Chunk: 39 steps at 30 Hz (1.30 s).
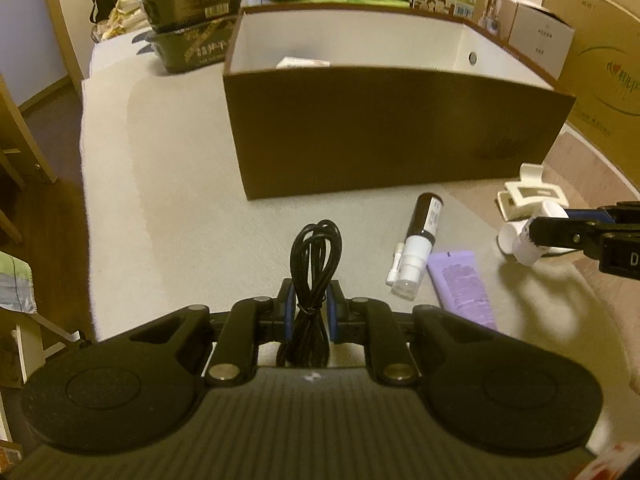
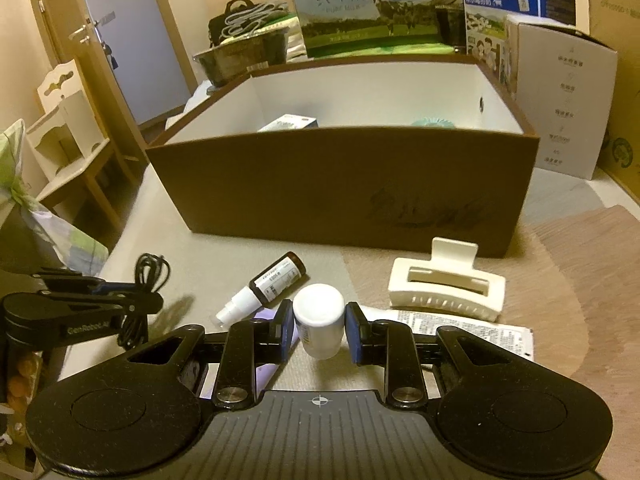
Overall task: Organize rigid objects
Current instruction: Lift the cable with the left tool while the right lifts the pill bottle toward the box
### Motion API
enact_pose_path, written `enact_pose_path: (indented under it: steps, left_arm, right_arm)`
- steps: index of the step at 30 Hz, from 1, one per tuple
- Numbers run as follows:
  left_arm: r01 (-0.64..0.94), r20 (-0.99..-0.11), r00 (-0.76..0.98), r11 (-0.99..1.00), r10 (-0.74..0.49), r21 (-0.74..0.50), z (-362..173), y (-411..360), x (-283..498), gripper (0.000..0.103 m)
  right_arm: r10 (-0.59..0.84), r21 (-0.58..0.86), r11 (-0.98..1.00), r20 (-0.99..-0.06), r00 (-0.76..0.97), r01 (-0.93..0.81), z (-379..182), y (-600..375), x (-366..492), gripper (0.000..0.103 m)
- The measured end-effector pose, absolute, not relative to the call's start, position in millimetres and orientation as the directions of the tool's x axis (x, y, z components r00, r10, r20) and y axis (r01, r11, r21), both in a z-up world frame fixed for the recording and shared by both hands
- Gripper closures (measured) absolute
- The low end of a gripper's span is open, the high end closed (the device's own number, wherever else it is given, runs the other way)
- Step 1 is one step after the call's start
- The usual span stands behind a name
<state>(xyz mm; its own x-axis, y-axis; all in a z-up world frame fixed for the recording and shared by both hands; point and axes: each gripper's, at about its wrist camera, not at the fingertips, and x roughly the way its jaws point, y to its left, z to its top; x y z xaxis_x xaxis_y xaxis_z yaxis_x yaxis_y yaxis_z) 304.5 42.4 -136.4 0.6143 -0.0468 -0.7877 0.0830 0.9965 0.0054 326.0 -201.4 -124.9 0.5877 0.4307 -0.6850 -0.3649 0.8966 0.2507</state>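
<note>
The left hand-held gripper (image 1: 312, 312) clamps a coiled black cable (image 1: 314, 264) running lengthwise toward the brown box (image 1: 392, 136), the spray bottle (image 2: 272, 286) lies diagonally, and the right hand-held gripper (image 2: 318, 330) pinches an upright white bottle (image 2: 319, 316).

You see only a small part of what lies inside the brown box (image 2: 344, 184): its front wall hides most of a small white carton (image 2: 289, 123) and almost all of a pale green thing (image 2: 433, 121), which you cannot identify. In the left wrist view, the lower part of the black cable (image 1: 314, 280) disappears behind the body of the left tongs (image 1: 313, 306). The right tongs (image 1: 560, 236) are cut off by the right edge there. The print on the paper leaflet (image 2: 460, 330) is too small to read.
</note>
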Motion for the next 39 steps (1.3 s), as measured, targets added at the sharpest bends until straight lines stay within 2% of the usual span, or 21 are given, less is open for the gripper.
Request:
enact_pose_path:
  steps: [12, 23, 24, 28, 33, 39]
  left_arm:
    - [0.083, -0.764, 0.643, 0.997, -0.053, 0.001, -113, 42, 290, 0.091]
    - [0.110, -0.816, 0.575, 0.994, -0.056, 0.010, -146, 39, 309, 0.089]
    - [0.108, -0.820, 0.571, 0.994, -0.048, 0.017, -150, 38, 313, 0.089]
    - [0.135, -0.815, 0.576, 0.991, -0.064, 0.018, -155, 36, 323, 0.073]
    - [0.145, -0.816, 0.578, 0.987, -0.031, 0.065, -160, 31, 338, 0.071]
    - [0.108, -0.824, 0.567, 0.992, -0.008, 0.064, -172, 39, 353, 0.071]
  right_arm:
    - [0.426, 0.242, 0.901, -0.651, 0.629, -0.359, -102, -217, 315, 0.075]
    - [0.420, 0.251, 0.905, -0.662, 0.621, -0.344, -106, -222, 316, 0.075]
    - [0.419, 0.252, 0.905, -0.663, 0.621, -0.342, -107, -223, 317, 0.075]
    - [0.415, 0.253, 0.907, -0.665, 0.620, -0.336, -109, -225, 320, 0.075]
    - [0.406, 0.251, 0.912, -0.670, 0.621, -0.326, -111, -228, 325, 0.075]
    - [0.404, 0.252, 0.913, -0.670, 0.623, -0.321, -111, -230, 330, 0.075]
